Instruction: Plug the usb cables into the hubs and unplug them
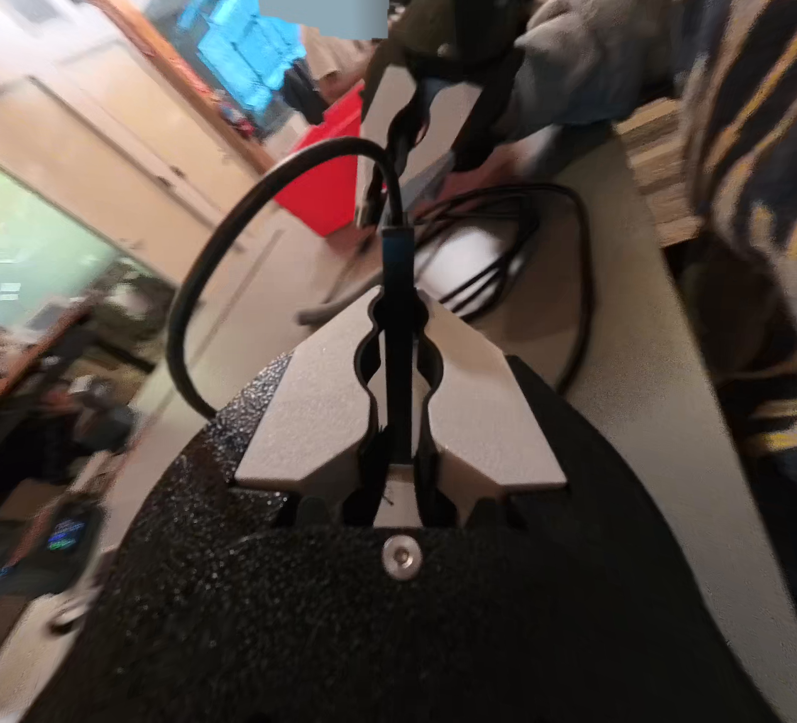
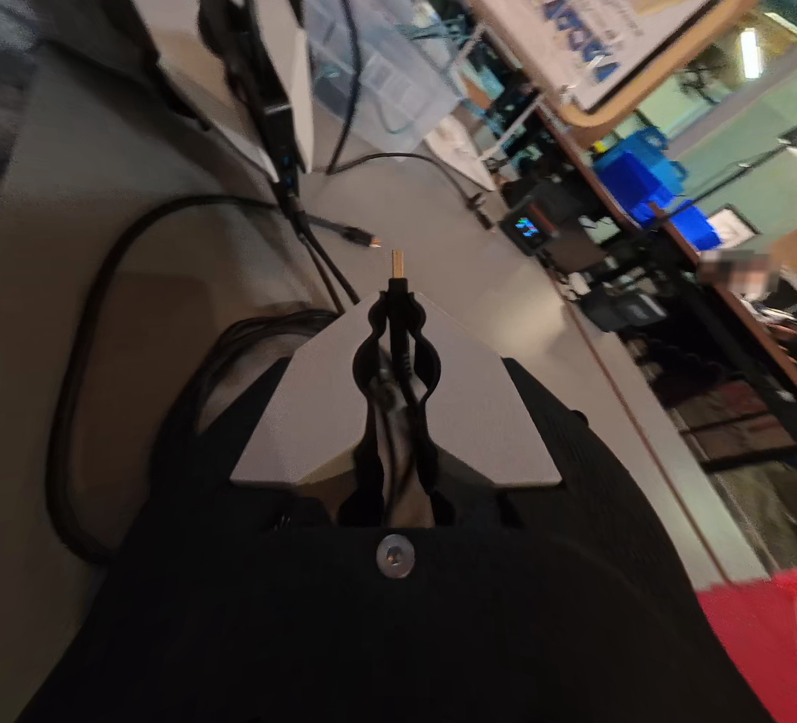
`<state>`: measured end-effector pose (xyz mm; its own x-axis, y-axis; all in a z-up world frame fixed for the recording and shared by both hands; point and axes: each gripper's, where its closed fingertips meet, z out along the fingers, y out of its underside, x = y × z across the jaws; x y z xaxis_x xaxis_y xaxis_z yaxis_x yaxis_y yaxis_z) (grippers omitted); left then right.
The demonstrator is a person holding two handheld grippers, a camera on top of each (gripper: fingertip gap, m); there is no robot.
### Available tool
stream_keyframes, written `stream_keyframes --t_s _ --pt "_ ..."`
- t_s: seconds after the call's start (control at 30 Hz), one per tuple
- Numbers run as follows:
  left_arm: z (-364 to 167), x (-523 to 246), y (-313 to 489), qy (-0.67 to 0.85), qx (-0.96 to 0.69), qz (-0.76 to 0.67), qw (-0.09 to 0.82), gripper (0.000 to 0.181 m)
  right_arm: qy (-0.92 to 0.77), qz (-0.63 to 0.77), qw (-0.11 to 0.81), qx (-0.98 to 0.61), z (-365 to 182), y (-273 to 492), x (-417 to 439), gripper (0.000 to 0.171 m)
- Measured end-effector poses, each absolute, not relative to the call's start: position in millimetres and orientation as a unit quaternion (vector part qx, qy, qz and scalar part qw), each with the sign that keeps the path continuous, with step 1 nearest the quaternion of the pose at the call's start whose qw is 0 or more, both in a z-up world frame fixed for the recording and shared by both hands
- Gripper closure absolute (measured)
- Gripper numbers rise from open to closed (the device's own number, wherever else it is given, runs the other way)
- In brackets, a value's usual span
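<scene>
My left gripper (image 1: 397,301) is shut on a thin black USB hub (image 1: 397,271), which sticks out past the fingertips. The hub's cable (image 1: 207,279) loops away to the left. My right gripper (image 2: 396,296) is shut on a black USB cable plug; its metal tip (image 2: 396,264) points forward, bare. In the left wrist view the right gripper (image 1: 390,184) hangs just beyond the hub's far end with the plug (image 1: 366,210) beside it, apart from the hub. In the right wrist view the left gripper (image 2: 290,167) holds the hub (image 2: 276,120), whose ports glow blue, up and to the left of the plug.
A loose cable plug (image 2: 358,236) lies on the beige table (image 1: 647,400). A bundle of black cables (image 1: 496,271) lies under the grippers. A red bin (image 1: 327,184) and a clear plastic box (image 2: 379,55) stand at the table's sides. A person's striped sleeve (image 1: 733,141) is at the right.
</scene>
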<state>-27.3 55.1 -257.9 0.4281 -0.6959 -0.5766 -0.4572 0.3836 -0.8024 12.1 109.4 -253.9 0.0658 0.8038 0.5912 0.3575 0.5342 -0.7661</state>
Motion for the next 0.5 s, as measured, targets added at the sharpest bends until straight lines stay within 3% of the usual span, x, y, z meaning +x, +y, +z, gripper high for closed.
stream_keyframes --t_s 0.23,0.5 --pt "-220.3 -62.3 75.2 0.438 -0.522 0.086 0.727 0.173 -0.531 0.139 0.684 -0.481 -118.0 142.5 64.2 0.164" --pt "-210.1 -87.7 84.1 0.378 -0.542 0.108 0.743 0.173 -0.504 0.096 0.738 -0.437 30.8 140.3 85.9 0.164"
